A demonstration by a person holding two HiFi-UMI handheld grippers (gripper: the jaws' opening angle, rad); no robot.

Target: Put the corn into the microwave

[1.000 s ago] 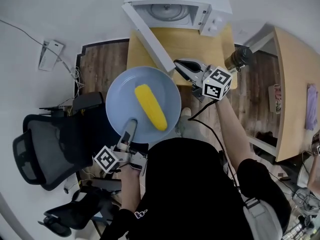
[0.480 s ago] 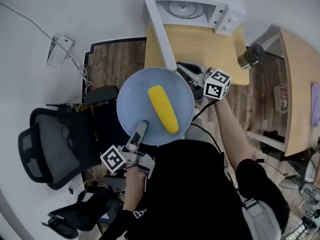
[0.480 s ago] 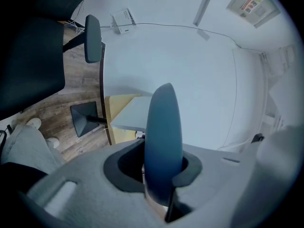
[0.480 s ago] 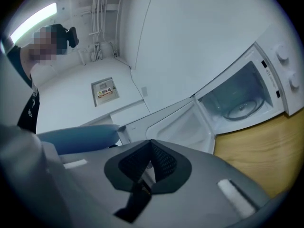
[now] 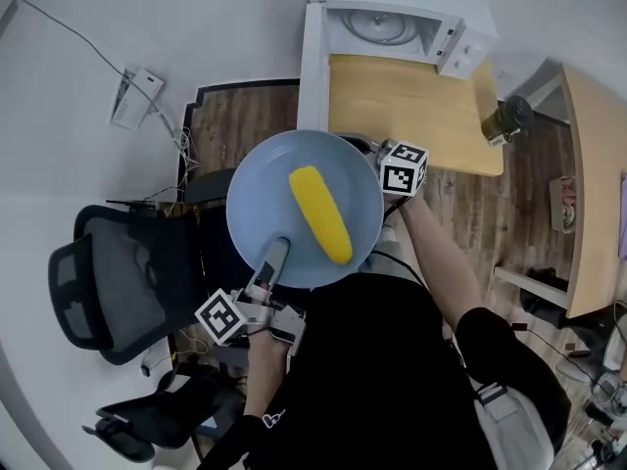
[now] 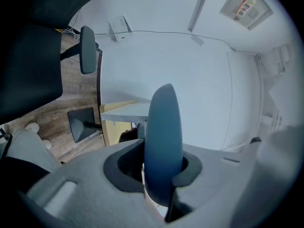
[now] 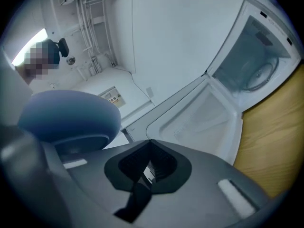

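Corn (image 5: 320, 213) rests on blue plate (image 5: 263, 186); plate partly hides right hand-held gripper (image 7: 148, 169).

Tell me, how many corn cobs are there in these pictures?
1. It lies on the blue plate, right of its middle; the left hand-held gripper holds that plate by the near rim. None shows in the open microwave.
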